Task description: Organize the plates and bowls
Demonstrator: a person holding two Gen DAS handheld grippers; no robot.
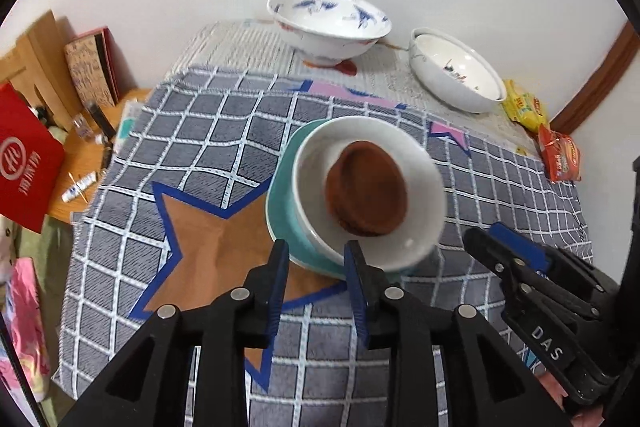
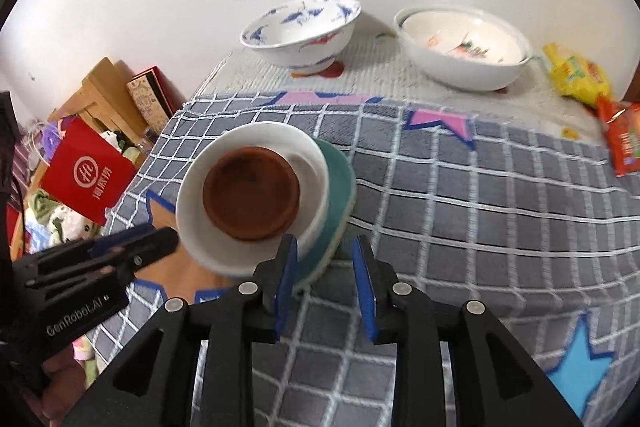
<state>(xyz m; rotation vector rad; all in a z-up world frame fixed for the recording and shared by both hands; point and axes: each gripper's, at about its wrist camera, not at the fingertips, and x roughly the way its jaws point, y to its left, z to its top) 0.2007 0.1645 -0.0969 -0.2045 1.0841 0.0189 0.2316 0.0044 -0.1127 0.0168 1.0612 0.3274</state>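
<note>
A stack sits on the checked cloth: a teal plate (image 1: pixel 280 215) at the bottom, a white bowl (image 1: pixel 420 187) on it, a small brown dish (image 1: pixel 366 187) inside the bowl. My left gripper (image 1: pixel 318 255) is open, its jaws spread around the near rim of the stack. My right gripper (image 2: pixel 326 259) is open, its jaws straddling the teal plate's (image 2: pixel 340 179) near edge below the white bowl (image 2: pixel 192 203) and brown dish (image 2: pixel 252 193). Each gripper shows in the other's view: the right gripper (image 1: pixel 500 247) and the left gripper (image 2: pixel 132 247).
A blue-patterned bowl (image 1: pixel 328 23) and a white bowl stack (image 1: pixel 456 71) stand at the table's back by the wall. Snack packets (image 1: pixel 560 151) lie at the right edge. A red bag (image 1: pixel 24 159) and boxes clutter the left side beyond the table.
</note>
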